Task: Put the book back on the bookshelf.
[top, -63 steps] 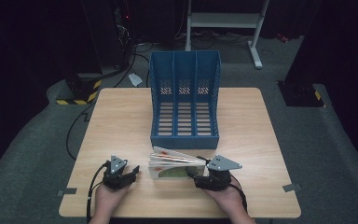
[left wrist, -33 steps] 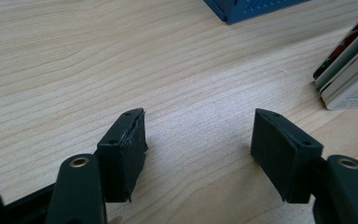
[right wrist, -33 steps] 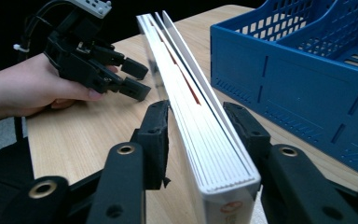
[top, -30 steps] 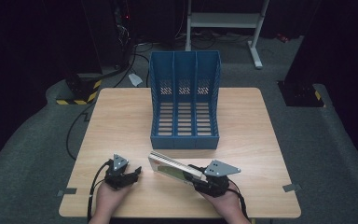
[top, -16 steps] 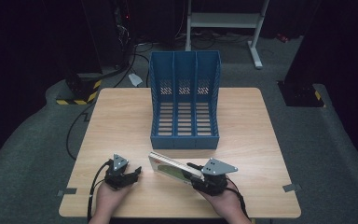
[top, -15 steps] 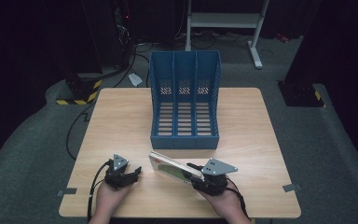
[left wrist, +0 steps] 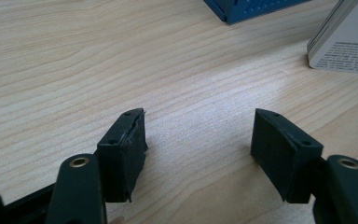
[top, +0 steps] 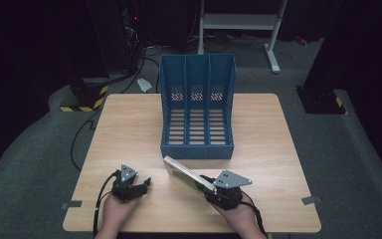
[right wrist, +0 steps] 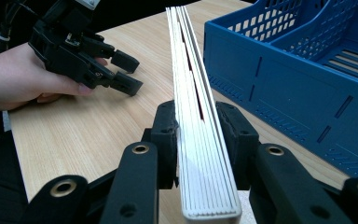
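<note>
My right gripper (right wrist: 200, 140) has just been closing and now clamps the book (right wrist: 200, 154) on edge, left gripper (left wrist: 198, 149) wide and idle; next I lift it into the file rack (top: 197, 107) ahead.

Matt wood-grain table (top: 129, 129), blue perforated plastic file rack (top: 197, 107), glossy paper booklet (right wrist: 193, 112)

floor: grey carpet (top: 40, 164) | table: light wood (top: 129, 124) | rear: white metal stand (top: 238, 22) | room: dark
</note>
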A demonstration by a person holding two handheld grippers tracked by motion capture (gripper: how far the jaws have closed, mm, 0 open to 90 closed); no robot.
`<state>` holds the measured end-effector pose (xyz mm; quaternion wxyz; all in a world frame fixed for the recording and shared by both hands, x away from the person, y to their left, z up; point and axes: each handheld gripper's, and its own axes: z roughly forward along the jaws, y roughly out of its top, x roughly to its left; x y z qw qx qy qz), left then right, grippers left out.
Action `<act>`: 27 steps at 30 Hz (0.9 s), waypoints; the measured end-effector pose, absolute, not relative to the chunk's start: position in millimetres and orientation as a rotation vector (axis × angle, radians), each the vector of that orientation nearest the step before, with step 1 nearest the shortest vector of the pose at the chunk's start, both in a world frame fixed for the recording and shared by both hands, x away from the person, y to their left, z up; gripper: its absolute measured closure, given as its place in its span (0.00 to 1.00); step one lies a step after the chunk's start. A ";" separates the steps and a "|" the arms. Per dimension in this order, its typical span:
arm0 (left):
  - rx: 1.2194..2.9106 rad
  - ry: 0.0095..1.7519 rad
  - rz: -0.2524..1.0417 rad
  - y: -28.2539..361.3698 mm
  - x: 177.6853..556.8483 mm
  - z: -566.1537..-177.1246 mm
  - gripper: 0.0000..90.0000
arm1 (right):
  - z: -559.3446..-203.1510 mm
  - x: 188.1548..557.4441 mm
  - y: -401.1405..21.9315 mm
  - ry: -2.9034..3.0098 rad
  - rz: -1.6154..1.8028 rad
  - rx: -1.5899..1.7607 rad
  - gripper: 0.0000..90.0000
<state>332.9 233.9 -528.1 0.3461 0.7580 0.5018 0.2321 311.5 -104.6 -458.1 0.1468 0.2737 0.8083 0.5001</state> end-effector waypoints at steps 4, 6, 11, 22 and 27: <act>1.968 1.302 0.602 233.8 332.9 -528.1 0.39 | -457.4 311.8 -104.5 2.329 1.435 0.806 0.80; 1.967 1.303 0.600 233.7 332.9 -528.1 0.39 | -457.2 312.4 -104.8 2.327 1.435 0.821 0.80; 1.967 1.303 0.600 233.6 333.0 -528.1 0.39 | -456.9 313.3 -105.3 2.315 1.424 0.831 0.83; 1.968 1.304 0.600 233.5 333.0 -528.0 0.39 | -454.2 311.8 -105.1 2.291 1.443 0.840 0.84; 1.964 1.310 0.603 232.6 332.8 -528.2 0.39 | -451.5 309.6 -106.6 2.285 1.452 0.836 0.84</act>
